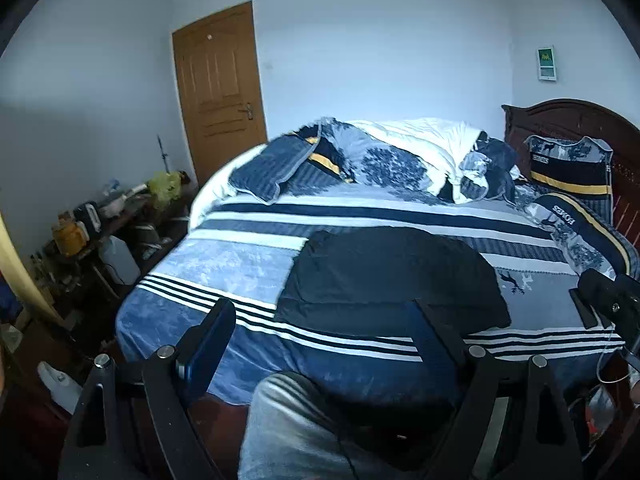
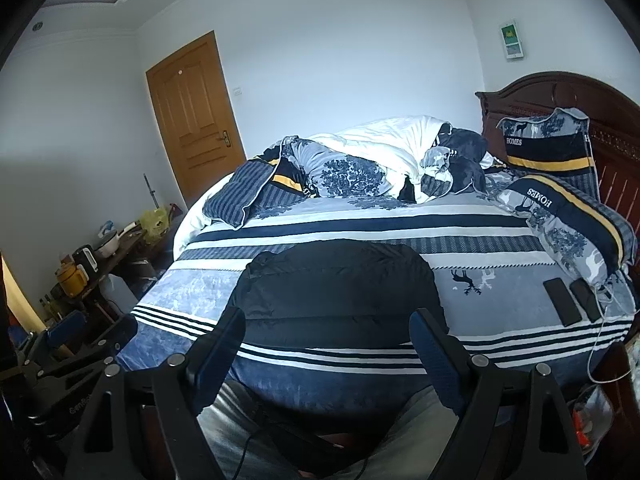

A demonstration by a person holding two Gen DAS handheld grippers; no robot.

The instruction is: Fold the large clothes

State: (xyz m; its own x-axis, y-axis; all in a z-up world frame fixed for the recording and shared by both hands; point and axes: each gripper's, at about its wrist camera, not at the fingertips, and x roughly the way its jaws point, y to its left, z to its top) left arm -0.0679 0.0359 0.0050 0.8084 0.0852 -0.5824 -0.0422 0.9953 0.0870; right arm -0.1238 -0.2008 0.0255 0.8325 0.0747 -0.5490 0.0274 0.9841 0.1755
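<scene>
A dark folded jacket [image 2: 340, 288] lies flat on a striped bed [image 2: 224, 288], at twelve o'clock from both tongs. The left tongs [image 1: 324, 332] and right tongs [image 2: 328, 340] gape wide, empty, short of its near edge

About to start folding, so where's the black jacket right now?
The black jacket lies flat on the striped bedspread near the bed's front edge, centre in both views, left of two phones.
</scene>
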